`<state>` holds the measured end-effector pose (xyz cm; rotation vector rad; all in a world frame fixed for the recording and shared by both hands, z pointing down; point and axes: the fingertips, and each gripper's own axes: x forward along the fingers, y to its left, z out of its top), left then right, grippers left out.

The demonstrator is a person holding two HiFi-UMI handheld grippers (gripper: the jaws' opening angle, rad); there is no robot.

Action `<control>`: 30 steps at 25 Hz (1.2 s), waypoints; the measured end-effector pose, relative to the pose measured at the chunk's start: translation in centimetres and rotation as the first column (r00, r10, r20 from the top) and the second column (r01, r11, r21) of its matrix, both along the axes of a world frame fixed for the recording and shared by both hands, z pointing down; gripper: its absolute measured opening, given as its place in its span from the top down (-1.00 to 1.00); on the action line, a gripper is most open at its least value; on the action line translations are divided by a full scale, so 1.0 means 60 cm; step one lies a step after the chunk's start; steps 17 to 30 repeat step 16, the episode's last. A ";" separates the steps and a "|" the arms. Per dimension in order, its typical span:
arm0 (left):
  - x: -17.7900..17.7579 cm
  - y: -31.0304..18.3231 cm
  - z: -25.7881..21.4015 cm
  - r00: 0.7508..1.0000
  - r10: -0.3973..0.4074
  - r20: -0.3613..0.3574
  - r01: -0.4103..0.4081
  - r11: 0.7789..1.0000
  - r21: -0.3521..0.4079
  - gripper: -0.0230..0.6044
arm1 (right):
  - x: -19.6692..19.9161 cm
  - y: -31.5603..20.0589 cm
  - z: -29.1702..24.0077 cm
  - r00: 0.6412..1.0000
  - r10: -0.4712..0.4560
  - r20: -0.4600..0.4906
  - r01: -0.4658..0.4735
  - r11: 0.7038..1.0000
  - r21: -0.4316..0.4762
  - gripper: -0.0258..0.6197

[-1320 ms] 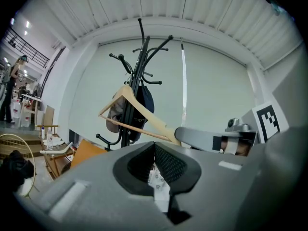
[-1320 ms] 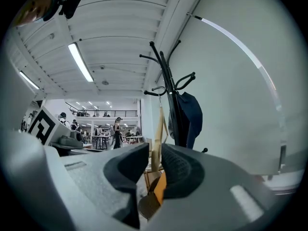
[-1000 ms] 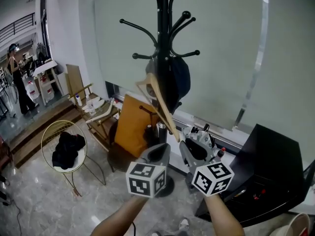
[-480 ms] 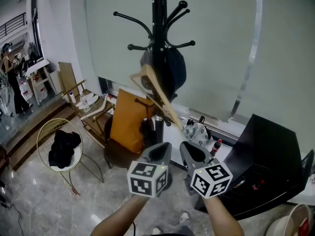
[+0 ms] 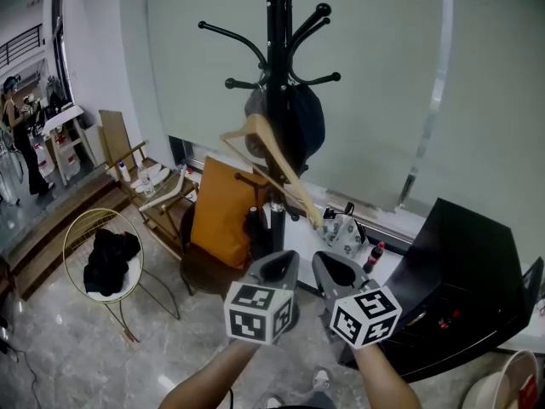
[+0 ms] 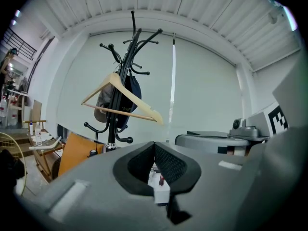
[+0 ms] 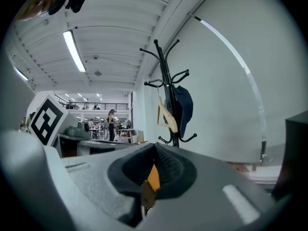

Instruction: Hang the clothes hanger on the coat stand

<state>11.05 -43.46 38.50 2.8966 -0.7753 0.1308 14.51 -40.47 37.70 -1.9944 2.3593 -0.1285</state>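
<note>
Coat stand (image 5: 274, 49) upright, with a dark cap (image 5: 300, 126) on its pole. Clothes hanger (image 5: 271, 156) against that pole below the upper hooks, apparently hung, though hook seat hidden. Could slip off if only just caught, being tilted: long axis slanting from beside the pole down toward the right gripper (image 5: 334, 269). Left gripper (image 5: 277, 267) and right gripper both well below the stand's hooks, jaws together, nothing held.

Room opens right of the coat stand (image 5: 274, 58) (hanger (image 5: 285, 170) crosses its front).
</note>
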 end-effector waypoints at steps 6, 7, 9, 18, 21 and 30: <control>0.000 -0.008 -0.002 1.000 -0.007 0.002 0.007 1.000 0.005 0.91 | 0.000 -0.006 0.000 1.000 -0.009 -0.011 0.009 1.000 -0.001 0.92; 0.001 -0.008 -0.002 1.000 -0.007 0.003 0.007 1.000 0.006 0.91 | 0.000 -0.006 0.000 1.000 -0.008 -0.011 0.008 1.000 -0.001 0.92; 0.001 -0.008 -0.002 1.000 -0.008 0.005 0.008 1.000 0.005 0.91 | 0.002 -0.006 -0.001 1.000 -0.007 -0.011 0.007 1.000 -0.002 0.92; -0.003 -0.004 0.002 1.000 -0.010 0.012 0.010 1.000 0.009 0.91 | -0.001 -0.001 0.003 1.000 -0.008 -0.005 0.008 1.000 -0.001 0.92; -0.003 -0.004 0.002 1.000 -0.010 0.012 0.010 1.000 0.009 0.91 | -0.001 -0.001 0.003 1.000 -0.008 -0.005 0.008 1.000 -0.001 0.92; -0.003 -0.004 0.002 1.000 -0.010 0.012 0.010 1.000 0.009 0.91 | -0.001 -0.001 0.003 1.000 -0.008 -0.005 0.008 1.000 -0.001 0.92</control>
